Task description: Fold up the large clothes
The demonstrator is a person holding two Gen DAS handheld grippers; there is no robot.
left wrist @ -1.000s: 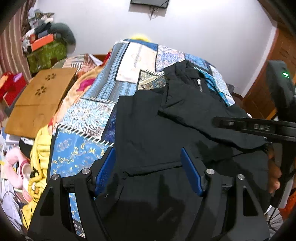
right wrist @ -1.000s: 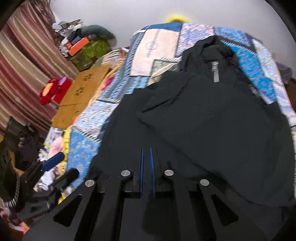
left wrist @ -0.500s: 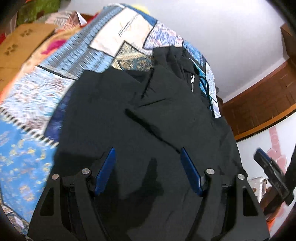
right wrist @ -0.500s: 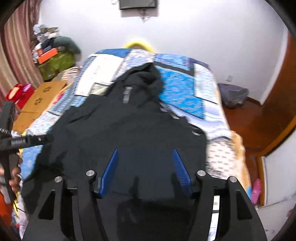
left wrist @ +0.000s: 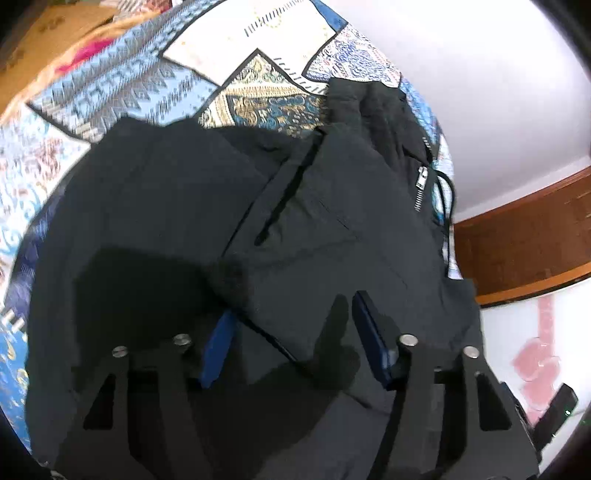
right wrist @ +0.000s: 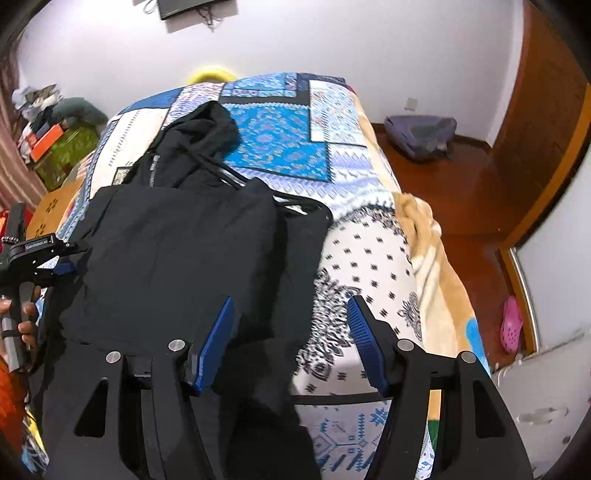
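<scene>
A home bedroom: ahead of the tongs a bed under a patchwork bedspread (right wrist: 280, 133), a wall-mounted screen (right wrist: 184, 7) beyond, wooden floor (right wrist: 454, 192) right, piled belongings (right wrist: 51, 133) left.

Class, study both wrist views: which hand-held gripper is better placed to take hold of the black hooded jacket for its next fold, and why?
Probably the left hand-held gripper: a folded edge of the black hooded jacket lies between its closing jaws. The right hand-held gripper stands open over the jacket's edge and the patterned bedspread.
</scene>
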